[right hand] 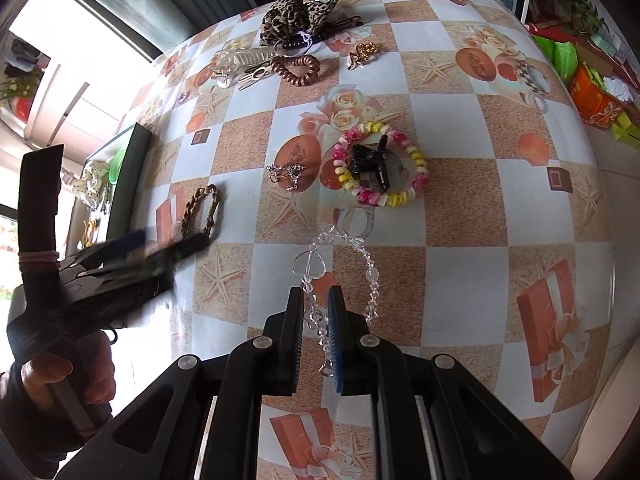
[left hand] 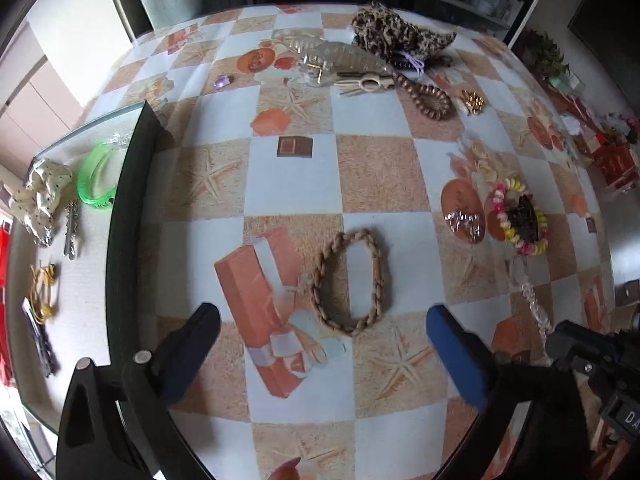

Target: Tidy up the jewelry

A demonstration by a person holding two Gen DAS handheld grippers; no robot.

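Observation:
A braided tan bracelet [left hand: 349,282] lies on the checked tablecloth between the tips of my left gripper [left hand: 322,316], which is open and just short of it. The bracelet also shows in the right wrist view [right hand: 202,210]. My right gripper [right hand: 316,300] is nearly closed around a clear crystal bead necklace [right hand: 316,312], whose loop [right hand: 370,268] lies on the table ahead. A glass-edged tray [left hand: 124,208] at the left holds a green bangle [left hand: 94,180], a cream scrunchie [left hand: 40,196] and other pieces.
A pink-yellow coil bracelet [right hand: 400,196] with a black claw clip [right hand: 370,166], a silver charm piece [right hand: 288,174], a brown coil hair tie [right hand: 296,68], a leopard scrunchie [right hand: 294,16] and a clear hair clip [right hand: 240,60] lie on the table. Boxes and a plant stand at the right edge [right hand: 592,96].

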